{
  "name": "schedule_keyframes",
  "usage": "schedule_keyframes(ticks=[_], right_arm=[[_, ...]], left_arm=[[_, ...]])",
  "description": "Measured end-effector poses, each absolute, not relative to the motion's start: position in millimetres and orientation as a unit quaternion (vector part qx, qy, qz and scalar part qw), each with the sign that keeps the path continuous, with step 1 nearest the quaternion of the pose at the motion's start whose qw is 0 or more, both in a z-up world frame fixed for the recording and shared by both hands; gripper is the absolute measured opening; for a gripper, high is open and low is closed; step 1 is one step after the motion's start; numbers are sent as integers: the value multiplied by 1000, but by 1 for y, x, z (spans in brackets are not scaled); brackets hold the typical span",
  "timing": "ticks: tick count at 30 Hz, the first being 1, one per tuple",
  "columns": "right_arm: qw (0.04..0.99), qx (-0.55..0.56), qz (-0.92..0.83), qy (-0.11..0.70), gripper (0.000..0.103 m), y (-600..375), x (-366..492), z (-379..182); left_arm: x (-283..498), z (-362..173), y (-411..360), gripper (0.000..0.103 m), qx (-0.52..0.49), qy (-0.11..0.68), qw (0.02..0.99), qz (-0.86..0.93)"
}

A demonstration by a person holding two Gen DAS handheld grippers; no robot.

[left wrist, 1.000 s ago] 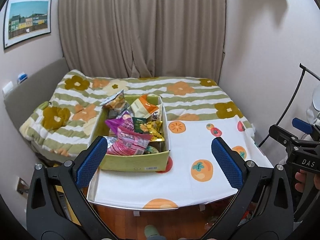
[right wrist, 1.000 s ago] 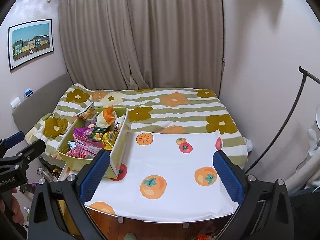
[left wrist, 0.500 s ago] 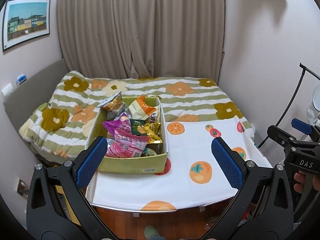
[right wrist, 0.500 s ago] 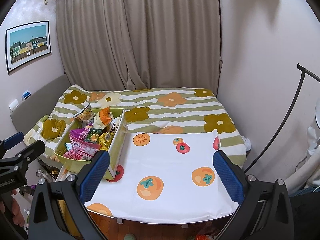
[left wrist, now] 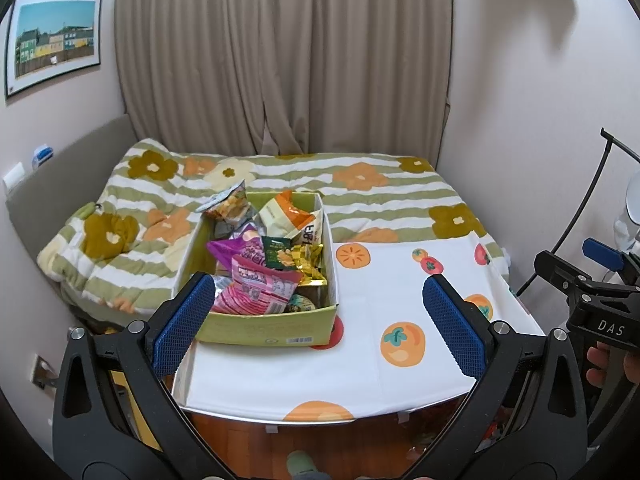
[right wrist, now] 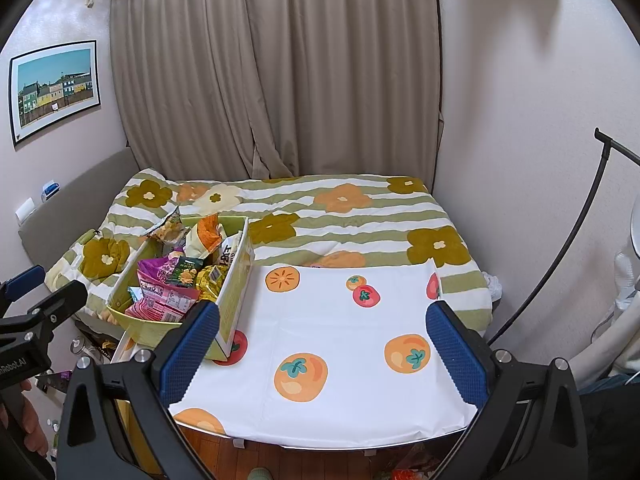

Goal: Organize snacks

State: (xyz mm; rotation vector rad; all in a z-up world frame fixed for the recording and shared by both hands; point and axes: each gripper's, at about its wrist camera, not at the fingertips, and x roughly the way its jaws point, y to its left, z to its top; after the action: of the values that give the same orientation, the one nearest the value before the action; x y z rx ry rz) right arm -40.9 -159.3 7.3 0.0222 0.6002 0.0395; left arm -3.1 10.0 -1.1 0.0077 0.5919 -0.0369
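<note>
A green cardboard box point(left wrist: 264, 330) point(right wrist: 234, 304) stands on the left part of a small table covered by a white fruit-print cloth point(left wrist: 380, 312) point(right wrist: 340, 320). It is heaped with snack bags: a pink one point(left wrist: 256, 292) point(right wrist: 164, 302) in front, a purple one point(left wrist: 236, 250), a gold one point(left wrist: 306, 264), an orange-and-white one point(left wrist: 288, 216) at the back. My left gripper point(left wrist: 318, 324) hangs open in front of and above the table. My right gripper point(right wrist: 320, 344) is open too, back from the table's near edge. Neither holds anything.
A bed with a green-striped flower quilt point(left wrist: 360, 188) point(right wrist: 340, 216) lies behind the table. Beige curtains point(left wrist: 280, 60) cover the back wall. A black stand pole point(right wrist: 560, 256) leans at the right. A hand point(left wrist: 604, 364) grips the other gripper's handle at the right edge.
Both views have pulled back and risen slightly, so the table and box sit a little lower and farther. Both grippers stay open; nothing on the table moved.
</note>
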Motion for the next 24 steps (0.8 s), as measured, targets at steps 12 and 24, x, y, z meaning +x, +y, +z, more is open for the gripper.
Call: schedule_keyframes(ticks=[12, 24], right_arm=[[955, 11, 19, 295, 103, -161, -39, 7], [955, 11, 16, 296, 103, -163, -37, 7]], left_arm=[[-3, 1, 16, 103, -3, 293, 956, -25], [-4, 2, 20, 103, 1, 292, 956, -18]])
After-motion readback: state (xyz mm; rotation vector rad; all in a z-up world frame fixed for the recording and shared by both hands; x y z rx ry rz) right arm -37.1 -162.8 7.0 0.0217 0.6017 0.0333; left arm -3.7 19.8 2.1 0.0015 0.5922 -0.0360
